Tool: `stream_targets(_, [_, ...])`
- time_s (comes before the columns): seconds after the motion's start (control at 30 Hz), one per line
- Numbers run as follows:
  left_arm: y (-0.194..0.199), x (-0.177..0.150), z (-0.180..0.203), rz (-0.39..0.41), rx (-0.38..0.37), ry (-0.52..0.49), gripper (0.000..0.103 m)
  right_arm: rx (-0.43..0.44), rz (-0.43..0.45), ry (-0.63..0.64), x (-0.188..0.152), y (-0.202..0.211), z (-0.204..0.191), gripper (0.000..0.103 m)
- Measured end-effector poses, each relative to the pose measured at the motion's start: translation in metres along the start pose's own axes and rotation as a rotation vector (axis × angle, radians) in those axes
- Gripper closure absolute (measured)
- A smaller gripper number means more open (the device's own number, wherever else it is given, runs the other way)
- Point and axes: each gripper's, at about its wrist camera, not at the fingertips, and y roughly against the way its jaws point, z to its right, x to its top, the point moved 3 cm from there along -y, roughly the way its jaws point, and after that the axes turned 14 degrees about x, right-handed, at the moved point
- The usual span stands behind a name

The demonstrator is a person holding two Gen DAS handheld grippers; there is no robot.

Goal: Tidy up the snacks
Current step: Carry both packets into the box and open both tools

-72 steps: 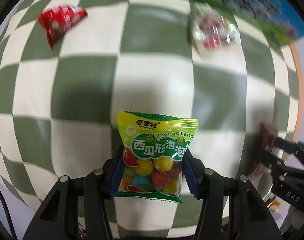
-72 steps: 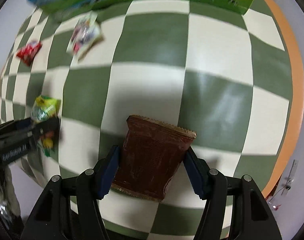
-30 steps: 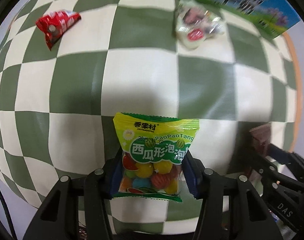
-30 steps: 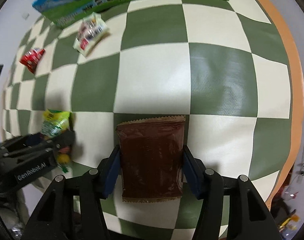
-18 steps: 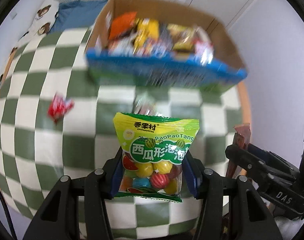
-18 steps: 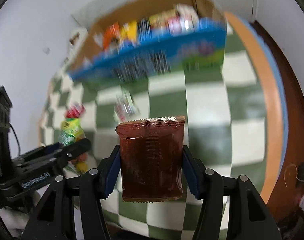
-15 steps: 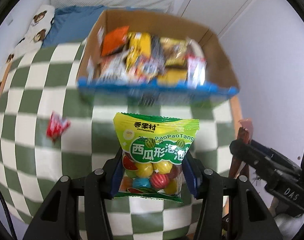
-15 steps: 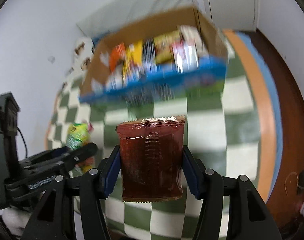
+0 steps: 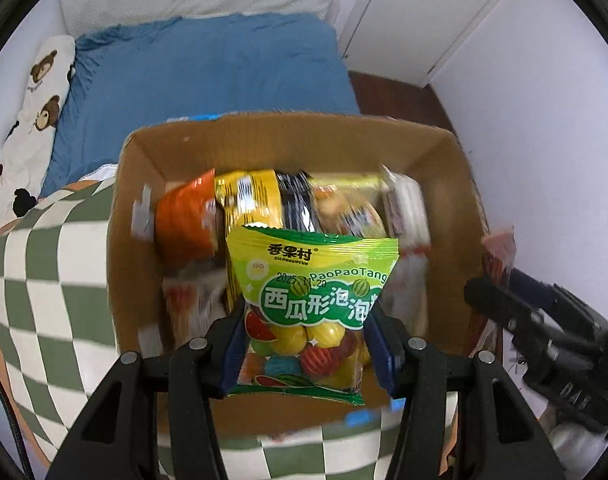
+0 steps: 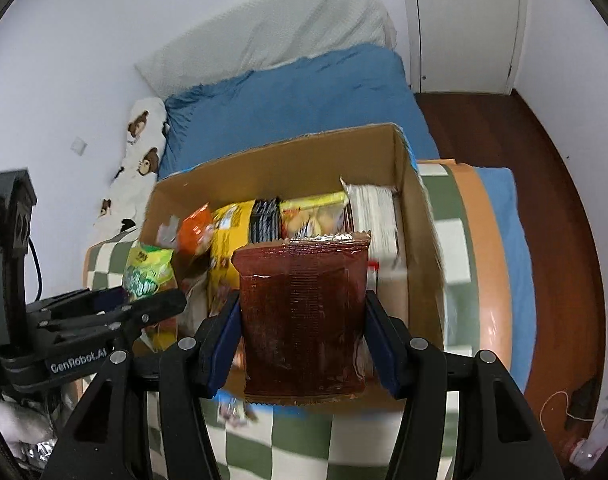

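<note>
Snacks fill the cardboard box beneath both claws; my left claw pinches a green gumball bag, my right claw pinches a brown packet.

White walls all round. Bed with blue sheet and white quilted bedding at its head, against the far wall. Bear-print pillow along the bed's edge. White door in the corner. Dark red-brown wooden floor. Green-and-cream checked cloth over the surface, orange-edged.
</note>
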Motion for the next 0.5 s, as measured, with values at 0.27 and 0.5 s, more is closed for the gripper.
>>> stream_targets(0.27, [-0.064,0.052,-0.013,-0.12,0.003,0.032,0.053,0.017,-0.11,-0.018,0.032,-0.061,0.008,0.043])
stream_targets(0.5, [-0.095,0.052,-0.025,-0.201,-0.001,0.066,0.039,0.025,-0.233,-0.071,0.02,-0.104,0.019,0.031])
